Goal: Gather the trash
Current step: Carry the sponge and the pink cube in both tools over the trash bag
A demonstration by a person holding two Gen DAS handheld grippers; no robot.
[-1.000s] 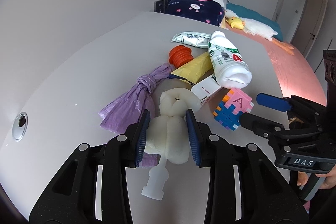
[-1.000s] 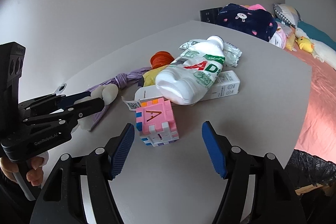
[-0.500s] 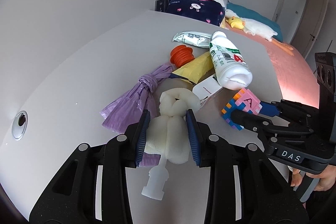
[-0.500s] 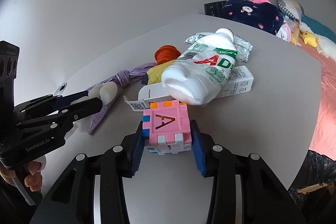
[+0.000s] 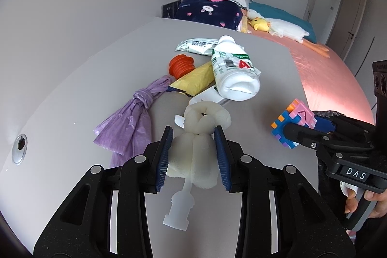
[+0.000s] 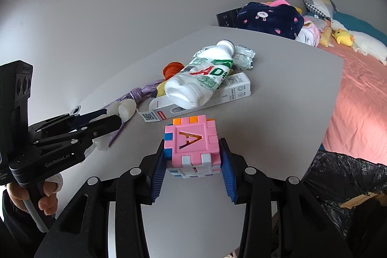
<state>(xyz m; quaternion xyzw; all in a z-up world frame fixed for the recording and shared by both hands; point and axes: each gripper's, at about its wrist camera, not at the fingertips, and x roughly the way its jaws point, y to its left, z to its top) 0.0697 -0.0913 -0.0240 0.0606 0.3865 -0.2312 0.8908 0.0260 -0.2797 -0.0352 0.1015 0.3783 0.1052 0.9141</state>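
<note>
1. Left gripper [image 5: 193, 149]: blue pads clenched on a knotted white foam bundle [image 5: 198, 137]; the knot juts past the fingertips, and a white plastic piece hangs below.
2. Right gripper [image 6: 192, 161]: clamped on a pink letter-A block cube [image 6: 191, 144], pads pressing its two sides, cube above the grey table [image 6: 278, 88].
3. On the table beyond both: white bottle [image 6: 203, 81] lying across a white carton [image 6: 232, 88], purple knotted bag [image 5: 130, 127], orange cap [image 5: 180, 65], yellow wrapper [image 5: 196, 81].
4. Black bin bag [image 6: 343, 175] at the table's right edge.
</note>
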